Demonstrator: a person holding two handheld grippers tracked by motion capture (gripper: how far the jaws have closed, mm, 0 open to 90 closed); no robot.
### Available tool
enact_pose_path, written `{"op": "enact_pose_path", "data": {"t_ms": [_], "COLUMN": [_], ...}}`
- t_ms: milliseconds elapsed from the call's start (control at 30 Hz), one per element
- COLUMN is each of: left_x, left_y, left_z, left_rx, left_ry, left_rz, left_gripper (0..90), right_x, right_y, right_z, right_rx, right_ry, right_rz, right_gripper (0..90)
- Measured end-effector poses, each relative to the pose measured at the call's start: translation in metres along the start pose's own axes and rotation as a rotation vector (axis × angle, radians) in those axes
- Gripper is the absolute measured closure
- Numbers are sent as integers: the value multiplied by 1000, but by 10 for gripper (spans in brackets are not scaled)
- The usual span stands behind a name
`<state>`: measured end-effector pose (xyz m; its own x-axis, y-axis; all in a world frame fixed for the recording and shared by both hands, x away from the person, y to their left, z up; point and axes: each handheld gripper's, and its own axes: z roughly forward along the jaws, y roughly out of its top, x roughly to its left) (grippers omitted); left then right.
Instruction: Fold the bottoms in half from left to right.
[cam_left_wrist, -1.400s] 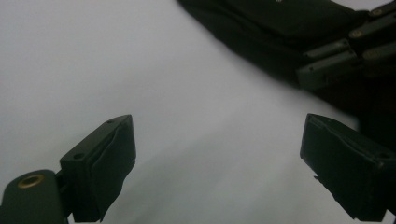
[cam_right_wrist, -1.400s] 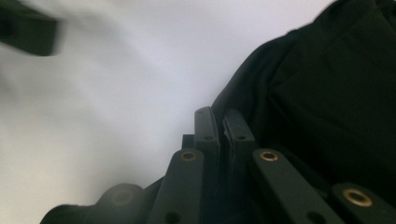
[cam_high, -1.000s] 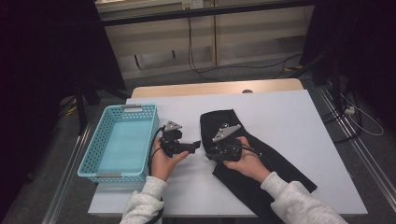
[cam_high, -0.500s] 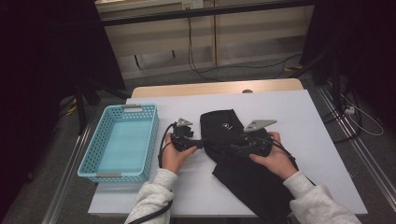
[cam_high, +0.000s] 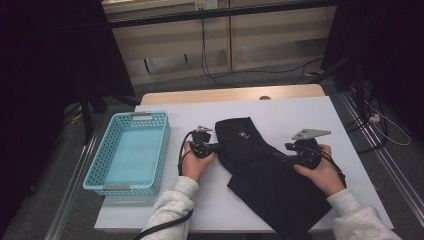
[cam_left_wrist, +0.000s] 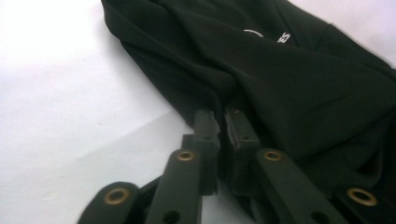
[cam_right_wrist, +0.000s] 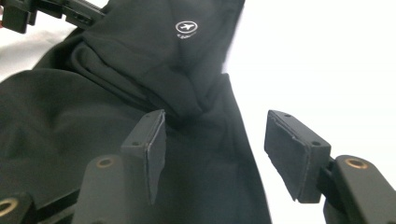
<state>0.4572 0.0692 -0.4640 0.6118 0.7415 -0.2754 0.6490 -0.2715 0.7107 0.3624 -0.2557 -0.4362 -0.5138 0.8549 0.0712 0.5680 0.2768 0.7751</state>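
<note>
Black garment spread on the white bench, one pair of tongs pinching its edge

The black garment (cam_high: 260, 170) lies rumpled across the middle of the bench (cam_high: 300, 112), running from a narrower folded end with a small white round logo down to a wide dark panel at the near edge; the cloth is matt, creased in soft ridges where it bunches; the left tongs (cam_high: 218, 147) have just closed and are clamped on a fold at its left edge; the right tongs (cam_high: 280, 156) rest over its right part, jaws apart and lately widening, cloth under them but not pinched; a light-blue basket (cam_high: 107, 155) sits well to the left.
</note>
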Motion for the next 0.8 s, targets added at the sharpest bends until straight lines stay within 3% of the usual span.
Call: {"op": "enact_pose_path", "data": {"t_ms": [300,400,567,700,800], "left_x": [22,27,32,32,29], "left_y": [2,2,1,0,0], "left_z": [-23,-29,-35,-35,-35], "left_rx": [-39,-45,-57,-58,-58], "left_ry": [74,96,115,108,104], "left_rz": [-49,-48,-58,-53,-47], "left_gripper": [875,875,874,873,871], "right_x": [-4,-6,-15,-16,-16], "right_y": [-10,-16,-28,-36,-42], "right_z": [-7,-11,-21,-28,-29], "right_rx": [39,63,96,144,182], "right_ry": [-13,-16,-32,-19,-5], "right_rz": [-8,-6,34,55,37], "right_gripper": [426,445,475,539,690]}}
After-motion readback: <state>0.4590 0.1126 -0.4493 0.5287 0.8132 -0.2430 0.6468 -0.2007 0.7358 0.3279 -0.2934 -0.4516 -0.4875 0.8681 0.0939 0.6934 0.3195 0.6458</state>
